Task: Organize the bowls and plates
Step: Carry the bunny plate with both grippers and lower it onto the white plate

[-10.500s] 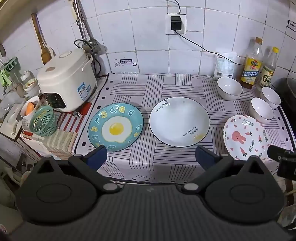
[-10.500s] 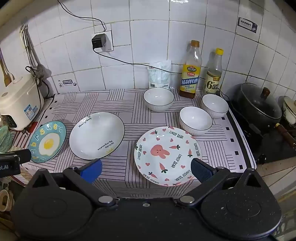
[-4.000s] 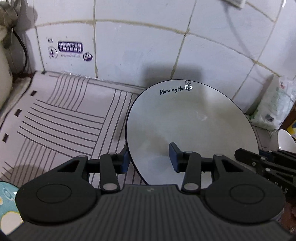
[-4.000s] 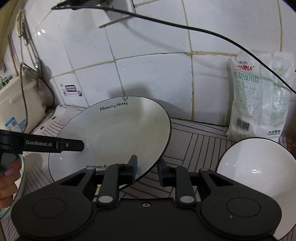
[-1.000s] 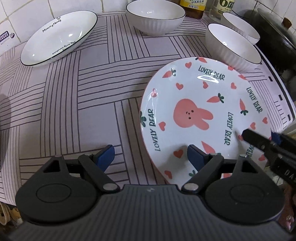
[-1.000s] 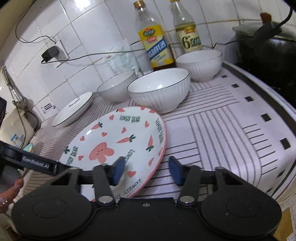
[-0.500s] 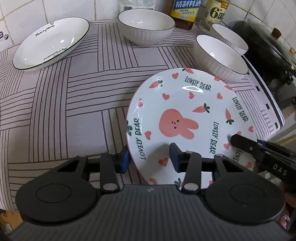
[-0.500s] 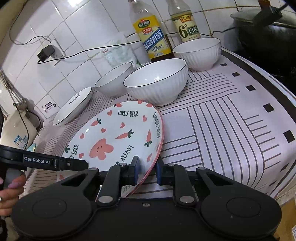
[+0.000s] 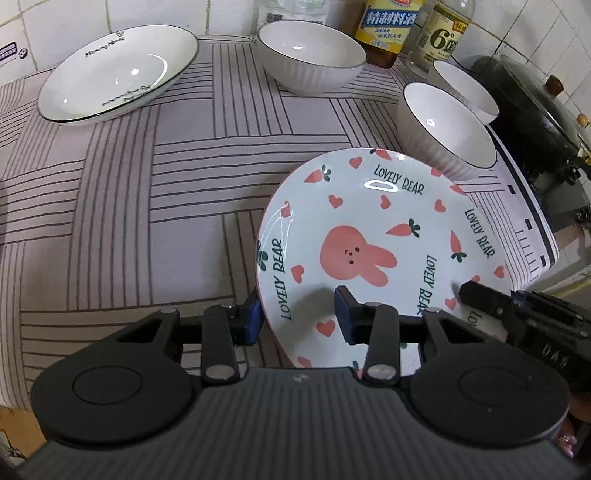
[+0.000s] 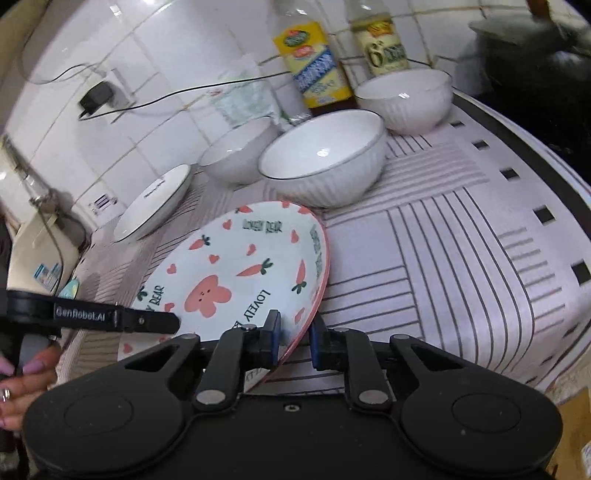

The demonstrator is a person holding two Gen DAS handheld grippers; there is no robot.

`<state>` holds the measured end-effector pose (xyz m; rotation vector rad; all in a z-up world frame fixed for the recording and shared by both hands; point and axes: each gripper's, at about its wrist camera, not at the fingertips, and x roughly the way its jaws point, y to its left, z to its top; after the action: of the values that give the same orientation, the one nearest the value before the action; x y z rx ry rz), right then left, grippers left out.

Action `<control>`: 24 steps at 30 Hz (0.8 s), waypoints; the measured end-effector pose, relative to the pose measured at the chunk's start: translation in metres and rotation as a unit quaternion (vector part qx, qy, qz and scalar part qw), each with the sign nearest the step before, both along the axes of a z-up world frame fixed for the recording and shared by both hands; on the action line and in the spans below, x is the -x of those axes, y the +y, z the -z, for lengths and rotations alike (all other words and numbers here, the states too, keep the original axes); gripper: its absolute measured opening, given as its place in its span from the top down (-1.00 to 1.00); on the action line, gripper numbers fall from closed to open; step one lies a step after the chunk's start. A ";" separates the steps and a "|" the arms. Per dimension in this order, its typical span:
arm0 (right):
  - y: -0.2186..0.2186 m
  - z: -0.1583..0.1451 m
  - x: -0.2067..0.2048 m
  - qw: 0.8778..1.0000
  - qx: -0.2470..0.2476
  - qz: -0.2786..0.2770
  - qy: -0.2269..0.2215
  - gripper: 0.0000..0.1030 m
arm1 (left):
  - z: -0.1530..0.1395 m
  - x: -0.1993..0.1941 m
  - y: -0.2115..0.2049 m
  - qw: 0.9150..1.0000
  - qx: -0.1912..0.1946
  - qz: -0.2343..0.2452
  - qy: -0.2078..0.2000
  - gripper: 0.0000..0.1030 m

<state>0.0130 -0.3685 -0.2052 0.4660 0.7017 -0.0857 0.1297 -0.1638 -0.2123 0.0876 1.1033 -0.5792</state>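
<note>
The pink-rimmed bunny plate [image 9: 369, 236] [image 10: 236, 273] is lifted and tilted above the striped cloth. My left gripper [image 9: 299, 317] is shut on its near left rim. My right gripper [image 10: 293, 341] is shut on its right rim. The white "Morning Honey" plate [image 9: 118, 70] [image 10: 155, 203] lies at the back by the wall. Three white bowls stand near: one at the back [image 9: 310, 55] [image 10: 236, 155], one in the middle [image 9: 447, 129] [image 10: 325, 158], one farthest right [image 9: 465, 88] [image 10: 406, 96].
Two bottles [image 9: 384, 22] [image 9: 439, 33] stand against the tiled wall. A dark pot [image 9: 532, 110] sits on the stove to the right. A rice cooker [image 10: 40, 254] and a bit of the blue egg plate [image 10: 70, 288] are at the left. The counter edge runs close in front.
Both grippers closed on the bunny plate's rim within the last second. The plate has since risen and tilted off the cloth.
</note>
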 end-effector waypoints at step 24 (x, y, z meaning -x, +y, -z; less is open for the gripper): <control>0.064 -0.041 -0.056 0.993 0.012 -0.103 -0.063 0.47 | -0.070 -0.022 0.085 0.993 -0.018 -0.037 -0.111 0.25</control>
<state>0.0687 -0.3041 -0.1642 0.3703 0.6207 0.1280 0.1522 -0.0785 -0.1428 0.1389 0.8962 -0.4701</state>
